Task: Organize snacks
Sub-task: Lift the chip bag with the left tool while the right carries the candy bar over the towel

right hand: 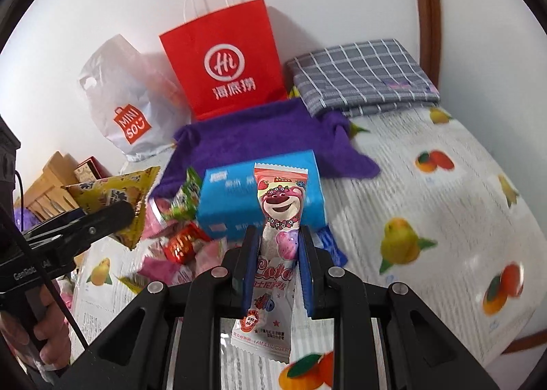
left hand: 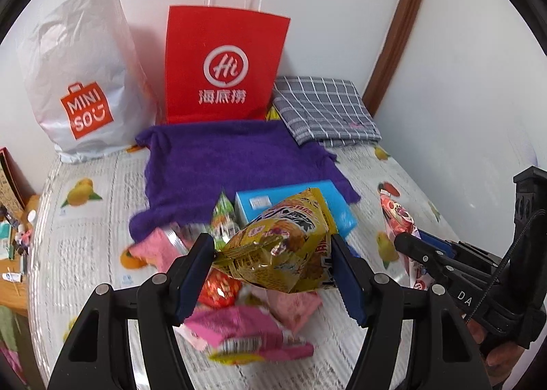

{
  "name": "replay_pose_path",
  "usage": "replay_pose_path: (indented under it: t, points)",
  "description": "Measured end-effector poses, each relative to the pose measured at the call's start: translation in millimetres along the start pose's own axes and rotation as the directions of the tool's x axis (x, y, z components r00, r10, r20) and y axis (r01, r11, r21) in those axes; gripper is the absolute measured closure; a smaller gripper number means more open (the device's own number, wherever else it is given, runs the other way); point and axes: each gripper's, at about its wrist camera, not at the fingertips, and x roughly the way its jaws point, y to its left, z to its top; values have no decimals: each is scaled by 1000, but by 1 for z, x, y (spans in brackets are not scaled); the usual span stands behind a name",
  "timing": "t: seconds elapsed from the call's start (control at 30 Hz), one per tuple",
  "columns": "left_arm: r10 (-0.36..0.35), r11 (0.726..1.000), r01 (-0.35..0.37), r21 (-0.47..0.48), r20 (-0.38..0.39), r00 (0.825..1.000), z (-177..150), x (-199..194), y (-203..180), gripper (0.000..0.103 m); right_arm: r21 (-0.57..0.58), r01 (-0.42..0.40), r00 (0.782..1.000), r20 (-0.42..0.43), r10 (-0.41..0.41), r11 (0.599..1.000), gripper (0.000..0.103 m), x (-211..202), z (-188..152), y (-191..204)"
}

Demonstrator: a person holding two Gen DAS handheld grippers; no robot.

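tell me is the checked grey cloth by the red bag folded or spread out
Folded. The checked grey cloth lies as a compact stacked rectangle with layered edges, beside the red bag.

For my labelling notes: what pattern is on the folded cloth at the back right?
The folded cloth is grey with a white check grid, clearest in the right wrist view.

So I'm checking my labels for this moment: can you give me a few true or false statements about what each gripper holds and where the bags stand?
1. The left gripper is clamped on a yellow snack bag. True.
2. The right gripper is empty. False: it is shut on a pink bear-print packet.
3. The red paper bag lies flat on the table. False: it stands upright against the wall.
4. The white Miniso bag stands left of the red paper bag. True.
5. The blue box lies partly on the purple towel. True.
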Motion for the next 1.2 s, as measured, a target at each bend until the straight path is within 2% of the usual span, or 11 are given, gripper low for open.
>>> replay_pose_path:
  t: [0.37, 0.57, 0.67, 0.93, 1.2]
  points:
    - [96, 995, -95, -32, 60, 994, 67, 8, 21, 37, -123, -90, 995, 36, 95, 988, 80, 34, 77, 24]
    - [137, 989, -131, -70, 87, 987, 104, 26, 42, 37, -190, -128, 988, 56, 141, 973, 80, 59, 127, 39]
    - [157, 985, -150, -88, 74, 985, 117, 42, 55, 37, -202, -137, 986, 63, 152, 970, 80, 73, 146, 43]
    - [176, 980, -172, -101, 39, 984, 139, 77, 78, 37, -218, -166, 983, 41, 179, 962, 80, 118, 179, 43]
    - [178, 976, -178, -124, -13, 984, 134, 116, 99, 37, -200, -190, 979, 30, 200, 961, 80, 151, 192, 30]
